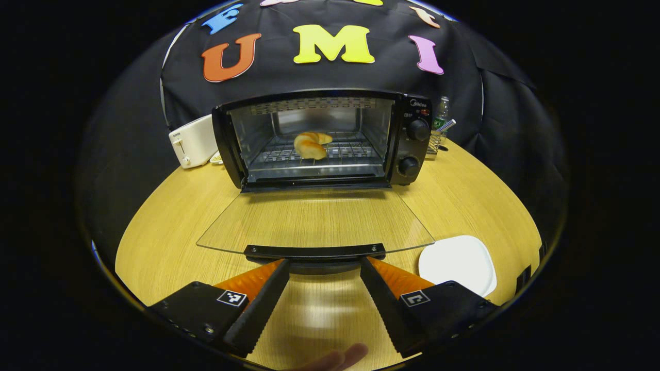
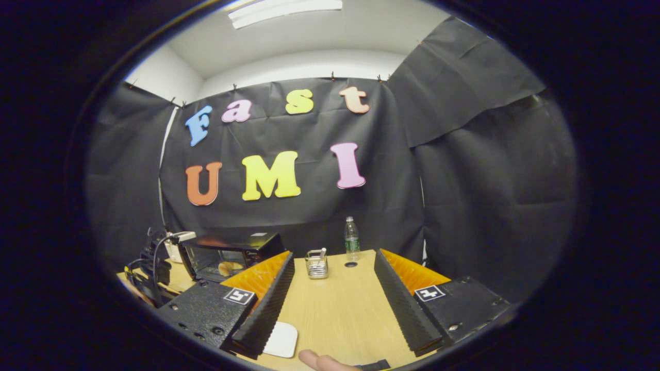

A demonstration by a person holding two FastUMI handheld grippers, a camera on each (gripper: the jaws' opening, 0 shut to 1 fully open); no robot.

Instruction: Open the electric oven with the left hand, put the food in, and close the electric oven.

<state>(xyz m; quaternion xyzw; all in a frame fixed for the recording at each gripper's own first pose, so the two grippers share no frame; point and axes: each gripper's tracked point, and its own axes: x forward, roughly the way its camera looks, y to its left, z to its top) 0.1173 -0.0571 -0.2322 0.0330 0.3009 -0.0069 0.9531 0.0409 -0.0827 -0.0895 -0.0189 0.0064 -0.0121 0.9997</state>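
In the left gripper view, the black electric oven stands toward the far edge of the light wooden table, with its clear glass door folded down flat over the tabletop. A golden crescent-shaped piece of bread lies on the wire rack inside the oven cavity. The left gripper has its fingers spread apart, one to each side of the door's black handle bar; the tips reach up to the bar's ends, and whether they touch it cannot be told. A white square plate lies on the table near its right edge, just beside the door's corner. A white toaster stands left of the oven at the far edge, and a small wire holder and a clear plastic bottle stand to the oven's right. A fingertip shows at the bottom.

In the right gripper view, the right gripper is held above the table, fingers wide apart and gripping nothing. The oven is at the left with the bread visible inside. The wire holder and bottle stand near the table's far edge. A corner of the white plate shows under the left finger.
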